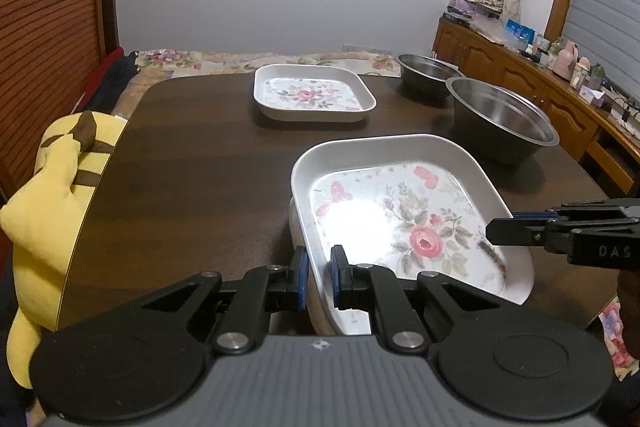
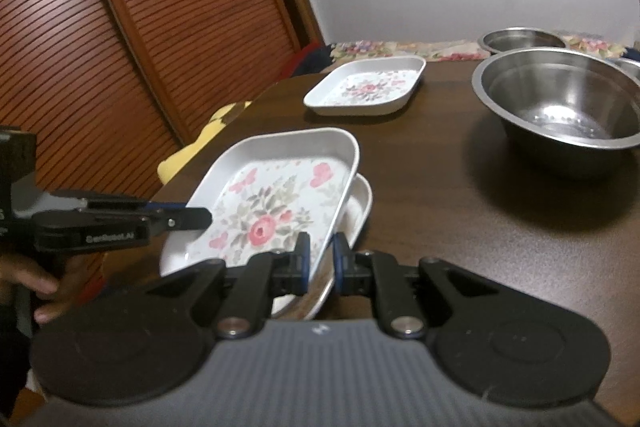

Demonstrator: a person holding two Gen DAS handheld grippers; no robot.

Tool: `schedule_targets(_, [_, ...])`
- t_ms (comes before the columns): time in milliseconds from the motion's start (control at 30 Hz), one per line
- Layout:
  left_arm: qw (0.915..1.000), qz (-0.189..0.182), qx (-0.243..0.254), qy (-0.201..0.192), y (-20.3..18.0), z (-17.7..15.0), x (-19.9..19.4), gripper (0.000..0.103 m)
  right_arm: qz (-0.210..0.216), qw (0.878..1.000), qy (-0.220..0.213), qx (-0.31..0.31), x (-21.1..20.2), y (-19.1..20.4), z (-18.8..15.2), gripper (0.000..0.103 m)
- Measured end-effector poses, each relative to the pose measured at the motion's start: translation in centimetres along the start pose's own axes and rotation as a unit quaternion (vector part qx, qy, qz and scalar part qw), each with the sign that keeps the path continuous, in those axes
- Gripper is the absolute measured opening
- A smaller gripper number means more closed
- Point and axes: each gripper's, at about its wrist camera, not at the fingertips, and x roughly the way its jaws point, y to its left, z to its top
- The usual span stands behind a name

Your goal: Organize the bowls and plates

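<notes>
A square white plate with a rose print hangs tilted just over a second, similar plate, whose edge shows below it. My left gripper is shut on the top plate's near rim. My right gripper is shut on the opposite rim and reaches in from the right as a dark jaw in the left wrist view. In the right wrist view the left gripper comes in from the left, with a hand behind it. A third floral plate lies further back on the dark wooden table.
Two steel bowls stand at the right: a large one and a smaller one behind it. A yellow plush toy leans at the table's left edge. A wooden sideboard runs along the right wall.
</notes>
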Motion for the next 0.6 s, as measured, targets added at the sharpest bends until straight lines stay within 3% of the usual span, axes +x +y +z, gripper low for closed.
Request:
schedule_targets(267, [0.9997,0.019,0.015,-0.003,-0.3,-0.3,0.1,0.012,-0.022,0.999,-0.035,-0.018,0.2,1.1,-1.2,0.014])
schedule_targets(600, [0.9998,0.016,0.008,-0.005,0.0,-0.4,0.3,0.012,-0.021,0.999,-0.036,-0.011,0.2,0.5,-1.3,0.015])
